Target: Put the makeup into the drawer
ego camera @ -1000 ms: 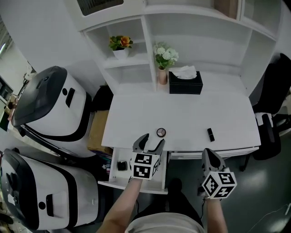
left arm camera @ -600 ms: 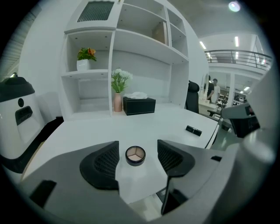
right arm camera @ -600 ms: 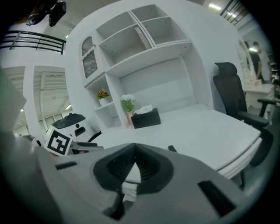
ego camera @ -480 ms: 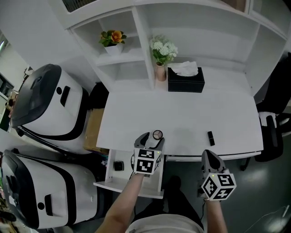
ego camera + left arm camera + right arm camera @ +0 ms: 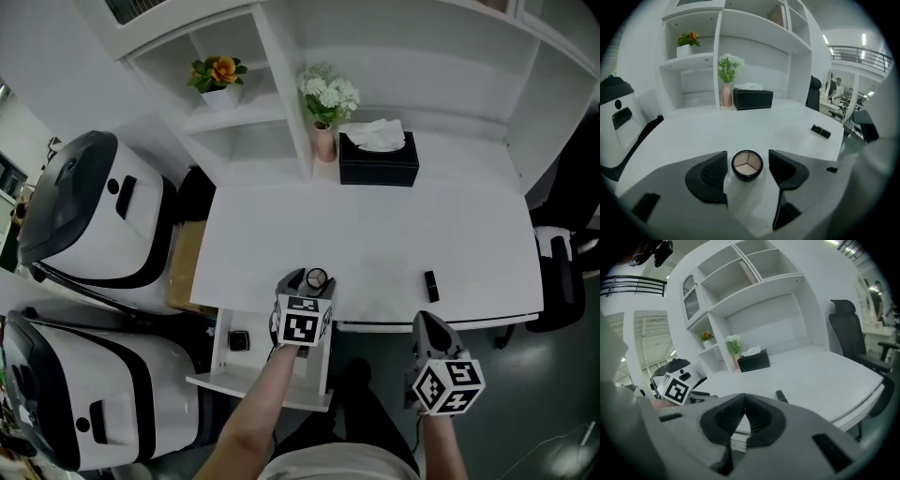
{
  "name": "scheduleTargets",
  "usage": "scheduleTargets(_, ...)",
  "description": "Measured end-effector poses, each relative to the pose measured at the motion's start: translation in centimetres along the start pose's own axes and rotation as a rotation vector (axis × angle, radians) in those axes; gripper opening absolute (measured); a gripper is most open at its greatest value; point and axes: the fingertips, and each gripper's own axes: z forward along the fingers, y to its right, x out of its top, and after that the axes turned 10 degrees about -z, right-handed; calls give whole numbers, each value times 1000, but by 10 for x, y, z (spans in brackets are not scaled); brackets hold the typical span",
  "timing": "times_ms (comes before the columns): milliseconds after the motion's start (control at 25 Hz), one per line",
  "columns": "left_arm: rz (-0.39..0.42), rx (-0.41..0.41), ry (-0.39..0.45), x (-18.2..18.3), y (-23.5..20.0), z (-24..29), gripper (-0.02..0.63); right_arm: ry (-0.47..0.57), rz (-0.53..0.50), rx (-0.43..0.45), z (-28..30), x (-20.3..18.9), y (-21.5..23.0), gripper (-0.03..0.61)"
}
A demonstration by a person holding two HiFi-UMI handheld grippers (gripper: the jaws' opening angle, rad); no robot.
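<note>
The white desk [image 5: 375, 225] has its drawer [image 5: 246, 380] open below the front left. The left gripper [image 5: 307, 278] slants down over the desk's front edge, jaws apart either side of the round compact [image 5: 747, 165] without touching it. The right gripper [image 5: 744, 401] hangs below the edge, jaws together and empty.

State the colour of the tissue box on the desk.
The tissue box is black; head view shows it best.
</note>
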Motion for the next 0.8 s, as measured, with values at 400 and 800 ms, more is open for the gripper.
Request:
scheduleTargets(400, -9, 34, -48, -8, -5, 12, 231, -13, 6, 1, 3, -2, 9, 3)
scheduleTargets(800, -10, 25, -14, -2, -6, -1, 224, -21, 2, 49, 14, -1, 0, 2)
